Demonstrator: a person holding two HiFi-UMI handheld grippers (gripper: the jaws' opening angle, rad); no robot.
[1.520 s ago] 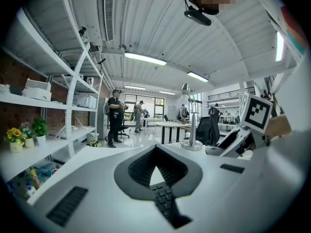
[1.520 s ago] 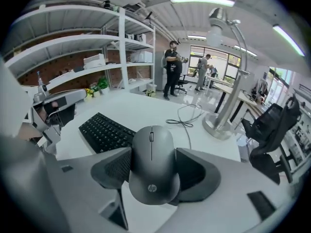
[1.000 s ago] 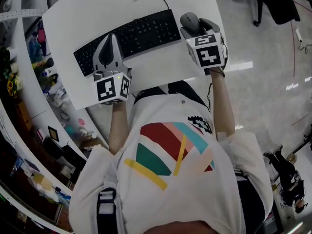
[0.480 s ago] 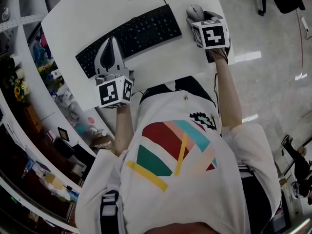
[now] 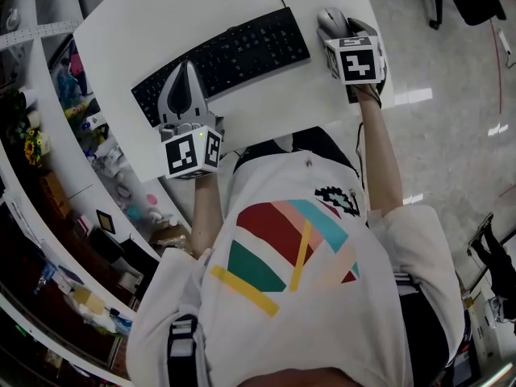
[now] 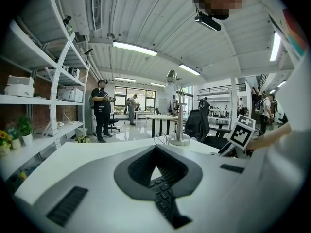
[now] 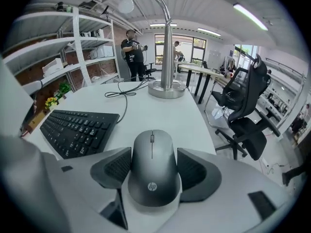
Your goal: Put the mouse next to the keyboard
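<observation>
Head view: one keyboard [image 5: 222, 59], one mouse [image 5: 329, 19] pinched in right tool [image 5: 343, 35], left tool [image 5: 187, 71] pressed together.

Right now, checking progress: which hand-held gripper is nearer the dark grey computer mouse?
Right. The right hand-held gripper grips the dark grey computer mouse; the left hand-held gripper is over the opposite end of the black keyboard.
</observation>
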